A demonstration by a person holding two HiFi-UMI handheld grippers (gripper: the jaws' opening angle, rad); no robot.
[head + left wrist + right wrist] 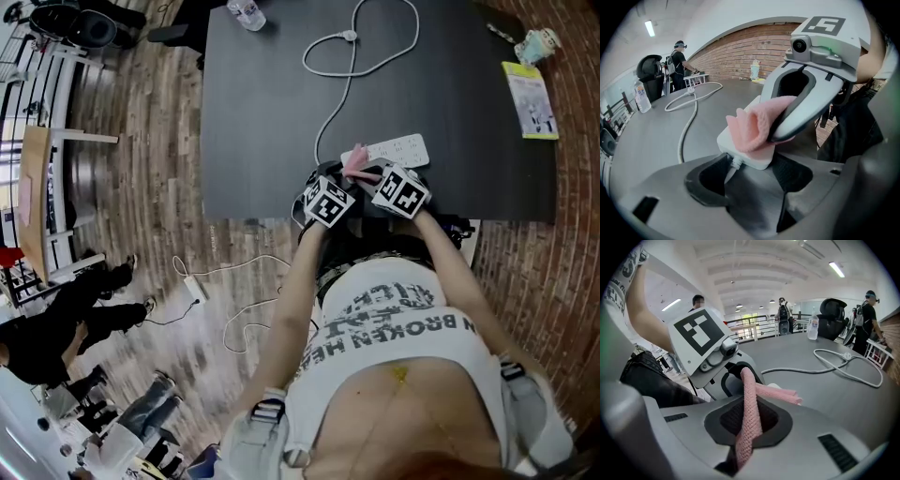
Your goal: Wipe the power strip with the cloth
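White strip (401,149) lay near front edge of dark surface (253,112), pink cloth (749,408) draped over its cord end, right tongs (749,425) clamped on cloth, left tongs (747,171) gripped strip's cord end, cord (330,108) looped away behind.

The white strip (401,149) lies flat on the dark worktop (262,112). The pink cloth (356,165) sits bunched on its cord end.

Black table (262,112): power strip (398,150) just beyond right gripper (370,174); cord (349,66) loops farther out; bottle (246,13) far left; booklet (531,98) far right.
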